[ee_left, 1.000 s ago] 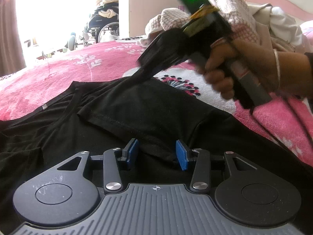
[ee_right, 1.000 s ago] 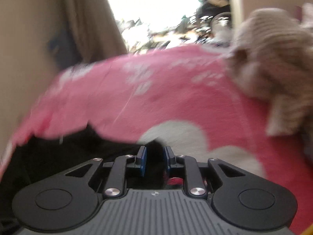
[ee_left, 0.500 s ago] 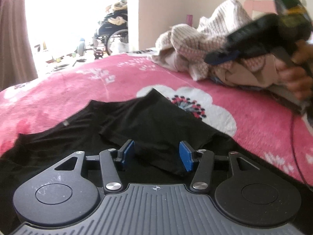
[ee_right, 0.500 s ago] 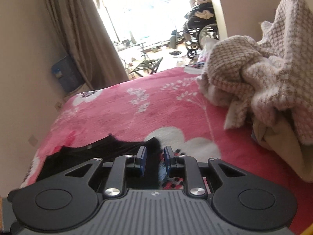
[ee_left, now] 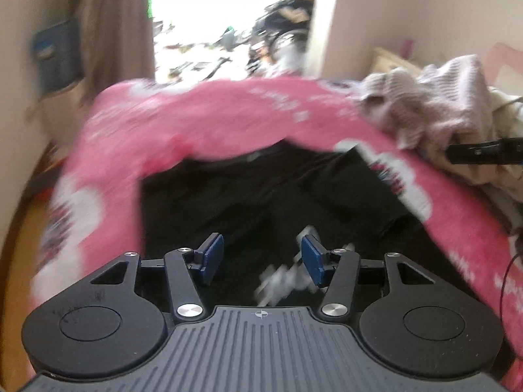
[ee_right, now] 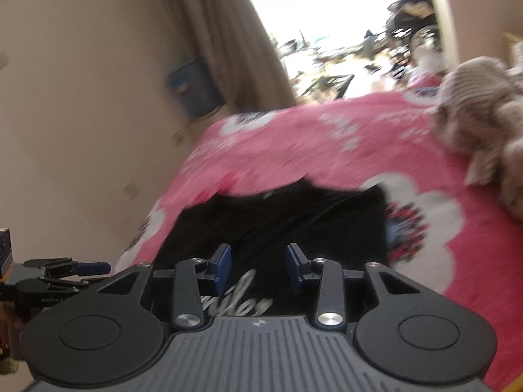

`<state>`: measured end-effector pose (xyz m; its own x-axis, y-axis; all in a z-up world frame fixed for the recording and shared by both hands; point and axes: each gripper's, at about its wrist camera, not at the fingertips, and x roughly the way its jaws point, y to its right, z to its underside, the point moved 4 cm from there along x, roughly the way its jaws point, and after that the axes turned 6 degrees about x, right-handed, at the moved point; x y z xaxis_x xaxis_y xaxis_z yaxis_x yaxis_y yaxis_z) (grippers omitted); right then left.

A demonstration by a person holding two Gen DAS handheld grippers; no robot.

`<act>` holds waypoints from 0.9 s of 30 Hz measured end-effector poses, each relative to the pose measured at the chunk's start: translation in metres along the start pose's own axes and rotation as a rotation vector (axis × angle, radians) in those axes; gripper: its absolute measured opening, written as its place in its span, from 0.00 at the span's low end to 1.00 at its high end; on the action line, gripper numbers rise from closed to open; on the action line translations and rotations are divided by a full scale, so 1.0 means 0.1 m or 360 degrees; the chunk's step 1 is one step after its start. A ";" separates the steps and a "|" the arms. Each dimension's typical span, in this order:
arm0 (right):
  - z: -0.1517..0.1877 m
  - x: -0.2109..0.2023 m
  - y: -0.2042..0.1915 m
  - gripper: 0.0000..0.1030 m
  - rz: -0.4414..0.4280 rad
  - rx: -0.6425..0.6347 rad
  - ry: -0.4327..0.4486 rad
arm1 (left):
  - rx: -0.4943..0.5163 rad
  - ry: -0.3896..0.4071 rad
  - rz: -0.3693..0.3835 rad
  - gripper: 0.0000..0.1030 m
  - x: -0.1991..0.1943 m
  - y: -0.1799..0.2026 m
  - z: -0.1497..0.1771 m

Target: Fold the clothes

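A black T-shirt (ee_left: 261, 196) with white print lies spread on a pink flowered bedspread (ee_left: 202, 121); both sleeves look folded in. It also shows in the right wrist view (ee_right: 287, 219). My left gripper (ee_left: 261, 258) is open and empty above the shirt's near part. My right gripper (ee_right: 258, 266) is open and empty above the white lettering (ee_right: 242, 297). The right gripper's tip shows at the right edge of the left wrist view (ee_left: 483, 153). The left gripper shows at the left edge of the right wrist view (ee_right: 62, 274). Both views are blurred by motion.
A heap of beige knitted and cream clothes (ee_left: 441, 104) lies on the bed at the right, also in the right wrist view (ee_right: 483, 121). A curtain (ee_right: 215, 36) and a bright doorway stand beyond the bed. The bed's left edge (ee_left: 65, 202) drops to the floor.
Both grippers pulled back and up from the shirt and now look down on it. The right gripper let go of the sleeve and opened wider. The sleeve lies folded on the shirt.
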<state>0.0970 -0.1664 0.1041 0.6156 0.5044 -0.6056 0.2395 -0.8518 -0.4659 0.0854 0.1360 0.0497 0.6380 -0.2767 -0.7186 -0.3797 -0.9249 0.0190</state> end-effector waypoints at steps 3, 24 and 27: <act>0.18 0.11 -0.23 0.40 -0.0064 -0.0052 -0.0123 | -0.0079 -0.0107 -0.0036 0.52 -0.24 -0.21 0.41; 0.54 1.33 -1.54 0.41 -0.0230 -0.0247 -0.0577 | -0.0328 -0.0356 0.0076 0.52 -0.49 -0.01 2.08; 0.53 1.58 -1.60 0.41 -0.0209 -0.0182 -0.0571 | -0.0372 -0.0334 0.0073 0.43 -0.51 -0.01 2.12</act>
<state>0.1164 0.0570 0.0492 0.2775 0.6105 -0.7418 0.3933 -0.7767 -0.4920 -0.0884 0.2058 -0.0611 0.4624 -0.2820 -0.8406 -0.2253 -0.9543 0.1963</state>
